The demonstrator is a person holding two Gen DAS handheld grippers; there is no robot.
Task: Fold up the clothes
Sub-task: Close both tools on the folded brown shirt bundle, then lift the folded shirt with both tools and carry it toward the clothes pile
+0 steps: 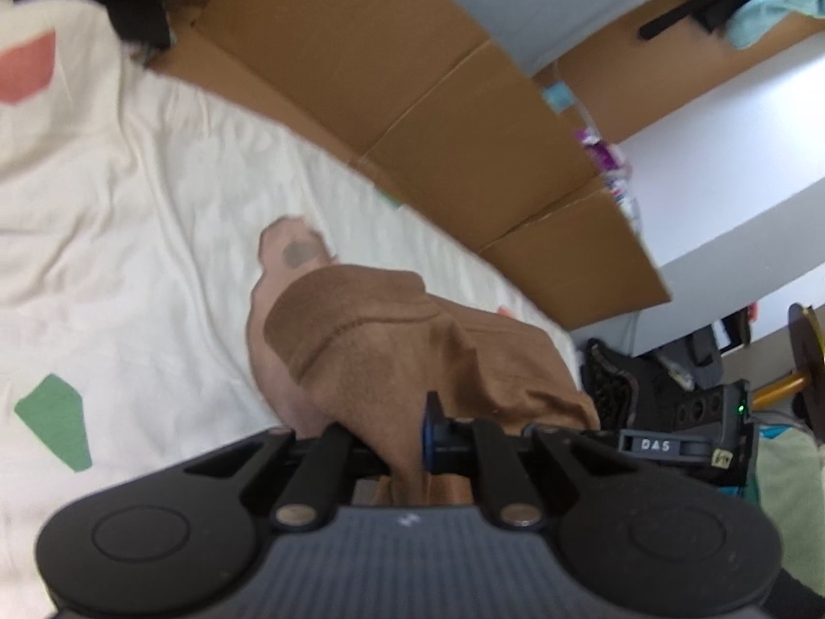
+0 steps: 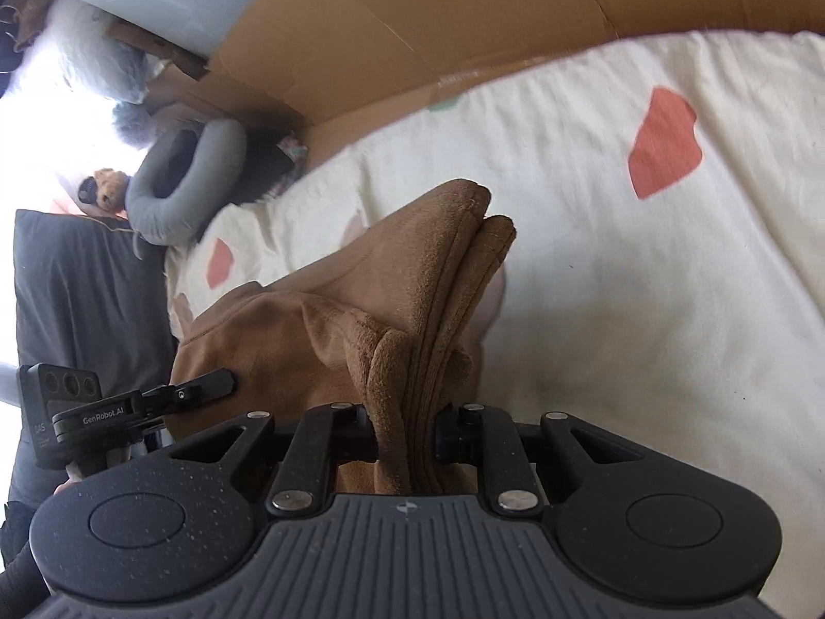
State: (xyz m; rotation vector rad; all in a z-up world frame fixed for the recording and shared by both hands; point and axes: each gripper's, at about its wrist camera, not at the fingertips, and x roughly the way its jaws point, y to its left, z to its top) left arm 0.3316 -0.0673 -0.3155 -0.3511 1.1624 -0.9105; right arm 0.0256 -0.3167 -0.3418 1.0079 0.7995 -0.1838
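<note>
Brown fleece garment [image 1: 412, 340] | place: partly lifted off the cream patterned bed sheet [image 1: 129, 258] | left gripper [image 1: 412, 443]: pinching one bunched edge | right gripper [image 2: 407, 433]: pinching a thick gathered edge | step: judged lift to spread before folding | next: needs both grips kept firm, hands drawn apart, cloth laid flat

Cream bedsheet [image 1: 154, 196] with red, green patches; flattened cardboard [image 1: 464, 118] beyond bed; pale wall [image 1: 732, 155]; bright daylight far left.
</note>
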